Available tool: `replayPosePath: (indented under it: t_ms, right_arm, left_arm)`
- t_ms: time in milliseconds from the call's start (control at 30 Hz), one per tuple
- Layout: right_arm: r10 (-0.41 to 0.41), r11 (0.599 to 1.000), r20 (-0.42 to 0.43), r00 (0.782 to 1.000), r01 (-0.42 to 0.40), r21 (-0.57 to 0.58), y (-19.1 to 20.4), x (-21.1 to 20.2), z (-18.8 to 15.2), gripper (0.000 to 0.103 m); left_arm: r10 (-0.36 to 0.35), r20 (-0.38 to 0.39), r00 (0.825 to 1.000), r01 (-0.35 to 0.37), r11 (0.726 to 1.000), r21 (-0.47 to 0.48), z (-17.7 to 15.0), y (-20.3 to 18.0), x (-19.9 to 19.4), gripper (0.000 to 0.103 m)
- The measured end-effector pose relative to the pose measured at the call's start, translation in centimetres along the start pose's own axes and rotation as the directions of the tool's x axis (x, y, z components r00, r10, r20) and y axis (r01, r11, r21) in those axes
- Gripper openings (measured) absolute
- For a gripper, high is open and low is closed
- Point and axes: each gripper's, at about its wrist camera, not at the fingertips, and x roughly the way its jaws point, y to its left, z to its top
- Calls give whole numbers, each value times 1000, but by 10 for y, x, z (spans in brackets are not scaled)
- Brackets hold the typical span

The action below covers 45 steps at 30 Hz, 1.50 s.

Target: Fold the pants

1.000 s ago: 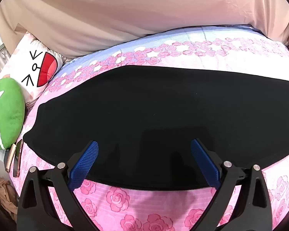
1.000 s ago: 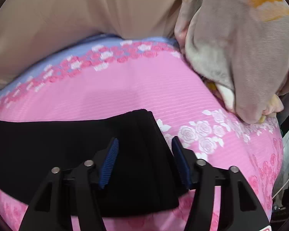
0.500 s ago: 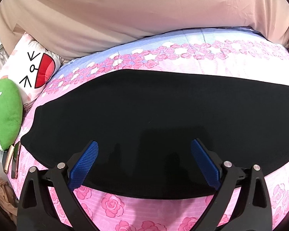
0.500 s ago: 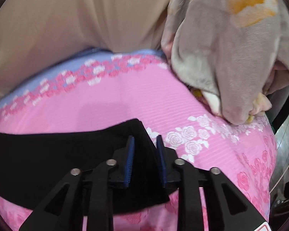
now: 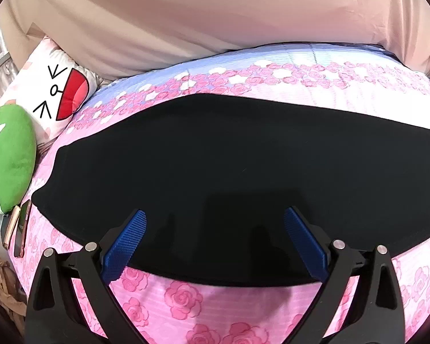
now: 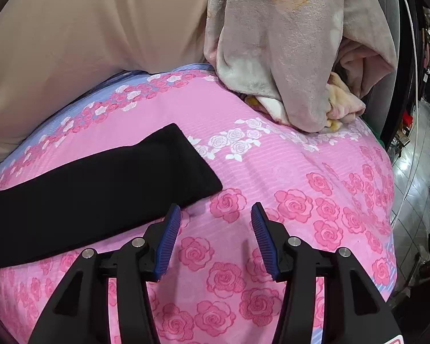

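Rose-print bedsheet (image 5: 183,301) carries one pair of black pants (image 5: 229,177), laid flat. Left gripper (image 5: 215,243) gapes wide, empty; right gripper (image 6: 216,235) (clamped on the hem earlier) now parted, released.

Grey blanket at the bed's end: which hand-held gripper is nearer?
Right. The right hand-held gripper faces the grey blanket; the left hand-held gripper hovers over the pants.

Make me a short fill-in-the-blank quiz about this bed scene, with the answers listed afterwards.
1. The pants lying flat on the bedspread are ____ in color.
2. The right gripper is open and holds ____.
3. The cushion at the left edge is ____.
4. The bedspread is printed with pink ____.

Answers: black; nothing; green; roses
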Motion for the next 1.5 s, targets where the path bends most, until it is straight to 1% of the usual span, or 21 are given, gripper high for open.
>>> replayPosePath:
  t_ms: [100,300,433,500,533,600,633,700,767,800,833,900,967,1000,1067,1133,1267,1333,1400,1433,1500]
  right_arm:
    - [12,1000,3,1000,-12,-18,7,1,1,57]
    - [88,995,-6,996,-89,-41,30,11,10,58]
    - [63,998,-70,996,-63,-10,27,43,18,57]
    - [65,998,-88,994,-66,-10,27,53,19,20]
    - [77,997,-92,993,-78,-11,27,55,21,10]
    - [96,994,-52,994,-99,-38,34,43,34,9]
    - [103,993,-11,995,-103,-62,39,30,43,9]
    - [137,987,91,986,-128,-96,45,-4,67,9]
    - [134,984,151,979,-114,-137,48,-24,79,9]
    - [117,984,155,981,-94,-151,46,-22,80,9]
    - [96,985,136,986,-75,-154,41,-13,79,9]
    - [64,990,16,998,-61,-129,26,31,62,10]
    - [70,992,-105,992,-81,-99,14,67,42,11]
    - [78,993,-92,993,-85,-80,10,69,35,12]
    - [75,995,-66,995,-79,-59,9,58,35,27]
    - [38,997,-16,999,-39,-70,12,43,40,31]
    - [91,991,16,996,-89,-101,30,32,60,31]
    - [113,985,-5,994,-112,-135,43,41,66,30]
    - [143,977,-50,988,-149,-151,56,62,70,28]
    - [128,978,-71,989,-138,-154,59,75,73,28]
    - [57,985,-111,992,-74,-154,60,102,77,18]
  left_arm:
    - [4,0,1000,-4,1000,-6,-3,5,-2,95]
    - [-10,13,1000,10,1000,-16,-4,9,-11,95]
    - [-16,24,1000,16,1000,-12,-2,6,-15,95]
    - [-15,25,1000,15,1000,-12,-1,6,-16,95]
    - [-15,24,1000,15,1000,-10,0,5,-15,95]
    - [-16,24,1000,16,1000,-10,1,4,-17,95]
    - [-13,28,1000,14,1000,-10,3,4,-18,95]
    - [-13,38,999,13,1000,-9,7,2,-20,95]
    - [-14,48,999,15,1000,-8,10,-2,-23,95]
    - [-20,50,999,20,1000,-5,10,-4,-23,95]
    - [-22,48,999,22,1000,-2,10,-7,-23,95]
    - [-31,39,999,31,1000,5,8,-10,-21,95]
    - [-31,23,999,30,999,22,5,-14,-17,95]
    - [-33,19,999,32,999,31,4,-16,-16,95]
    - [-26,16,1000,25,999,42,4,-19,-15,95]
    - [-32,18,999,31,999,38,4,-20,-15,95]
    - [-41,24,999,40,999,32,6,-23,-16,95]
    - [-44,23,999,43,999,31,5,-26,-17,95]
    - [-41,23,999,40,999,36,4,-28,-17,95]
    - [-38,20,999,37,999,39,4,-28,-16,95]
    - [-32,17,999,32,999,44,3,-28,-16,95]
